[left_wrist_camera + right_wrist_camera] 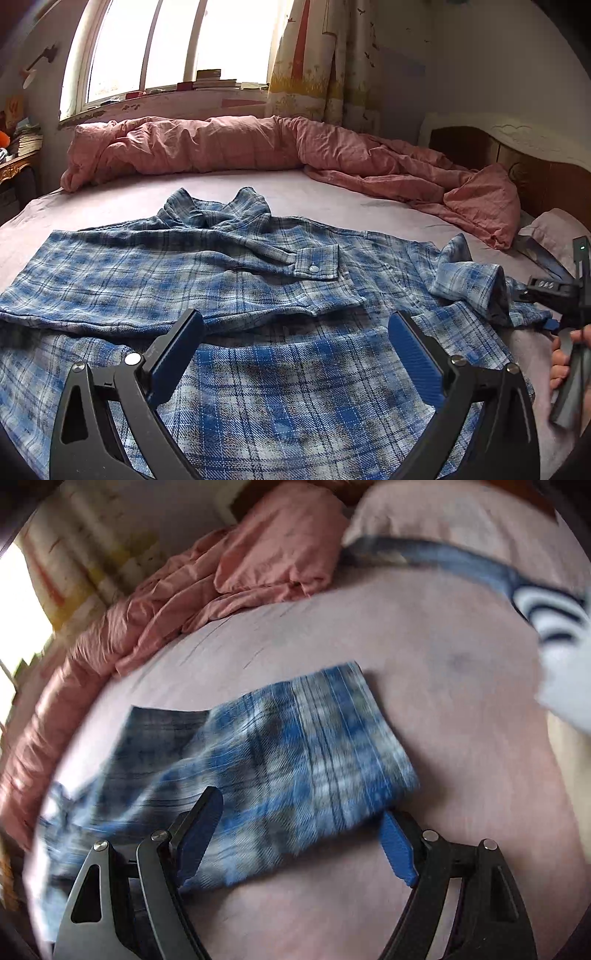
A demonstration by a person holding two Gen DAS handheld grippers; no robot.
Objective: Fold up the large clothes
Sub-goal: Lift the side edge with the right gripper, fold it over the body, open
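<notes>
Two sleeves decide how this fold goes, and only one of them is settled. The plaid shirt (207, 266) lies spread across the middle of the bed (332, 195), collar toward the far edge where the pink duvet (229, 144) is bunched under the window. One sleeve is already laid across the shirt's body, its buttoned cuff (317, 262) resting flat near the centre. The other sleeve (295, 760) sits crumpled at the side of the shirt nearest the headboard, partly turned back on itself.

The left gripper (295, 354) hangs over the shirt's lower panel with its jaws wide apart and nothing between the pads. The right gripper (299, 834) is also apart, the crumpled sleeve lying across the gap between its blue pads without being pinched; the right wrist view is smeared, so how close the pads are to the cloth is hard to judge. A hand (565, 354) shows on its handle at the edge of the left wrist view.

My worry is the loose sleeve. If the right gripper closes on that doubled-over bunch, it will likely catch several layers at once, and carrying it inward would fold the wrinkle into the shirt. A pinch too low could also drag the bedsheet along. A hasty pull on this soft fabric may tug the whole shirt toward the headboard side and disturb the sleeve already placed, since nothing pins the body down.
</notes>
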